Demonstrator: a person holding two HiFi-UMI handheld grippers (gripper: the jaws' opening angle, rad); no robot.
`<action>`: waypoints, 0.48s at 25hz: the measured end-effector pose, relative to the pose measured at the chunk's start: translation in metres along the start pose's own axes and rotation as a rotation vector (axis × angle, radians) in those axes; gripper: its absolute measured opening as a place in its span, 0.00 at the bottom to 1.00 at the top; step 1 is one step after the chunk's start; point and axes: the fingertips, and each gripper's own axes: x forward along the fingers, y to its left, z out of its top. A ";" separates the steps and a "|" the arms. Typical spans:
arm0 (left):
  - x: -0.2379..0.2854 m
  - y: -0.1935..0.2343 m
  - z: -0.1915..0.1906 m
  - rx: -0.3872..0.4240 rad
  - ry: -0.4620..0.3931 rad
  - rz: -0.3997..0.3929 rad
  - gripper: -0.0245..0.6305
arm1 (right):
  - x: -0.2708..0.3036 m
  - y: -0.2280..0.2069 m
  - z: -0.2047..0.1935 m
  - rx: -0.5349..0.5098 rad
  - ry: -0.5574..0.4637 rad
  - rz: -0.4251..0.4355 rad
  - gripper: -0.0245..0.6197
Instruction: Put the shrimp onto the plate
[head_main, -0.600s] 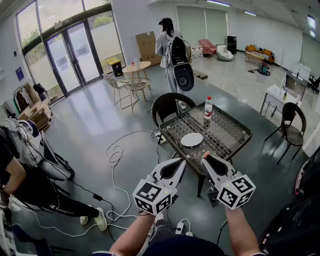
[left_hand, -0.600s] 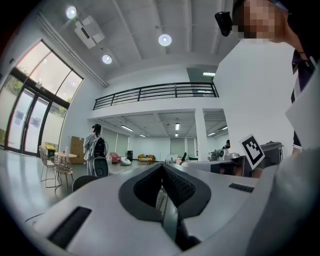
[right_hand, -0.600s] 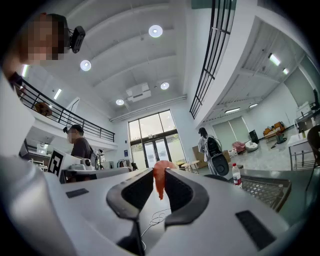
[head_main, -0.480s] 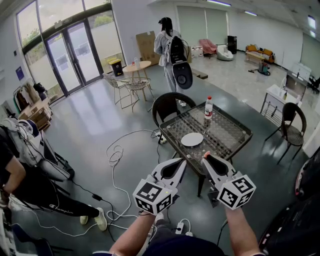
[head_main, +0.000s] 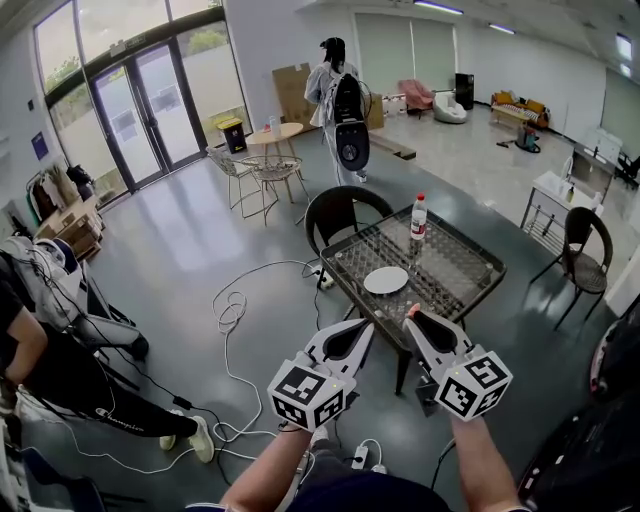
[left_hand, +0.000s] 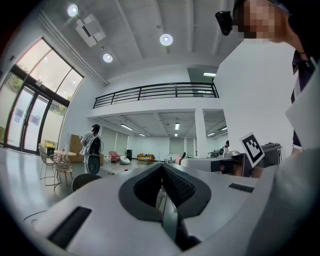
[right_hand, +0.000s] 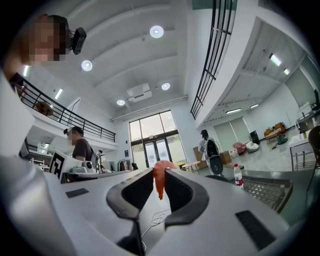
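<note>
Person (head_main: 335, 85) farther off beyond table (head_main: 455, 270), plate (head_main: 386, 280) (right tool (head_main: 411, 313) clenched on shrimp (right_hand: 159, 181), left tool (head_main: 363, 324) clenched)

The left tool (head_main: 363, 324) and right tool (head_main: 411, 313) are white, black-padded, with square-marker cubes (head_main: 305, 392).

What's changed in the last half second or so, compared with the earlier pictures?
Only the person in the background moved, shifting a little to the left in the head view. Nothing was grasped or released. The right hand-held gripper is shut on the shrimp as before, and the left hand-held gripper is shut and empty. Both stay short of the table with the plate.
</note>
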 end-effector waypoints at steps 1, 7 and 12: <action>0.000 0.000 0.000 -0.001 0.001 -0.003 0.05 | 0.001 0.000 0.000 0.001 0.001 -0.002 0.15; 0.002 0.014 -0.003 -0.016 0.013 -0.013 0.05 | 0.012 -0.003 -0.004 0.017 0.012 -0.008 0.15; 0.012 0.034 -0.008 -0.027 0.021 -0.031 0.05 | 0.030 -0.014 -0.009 0.026 0.020 -0.028 0.15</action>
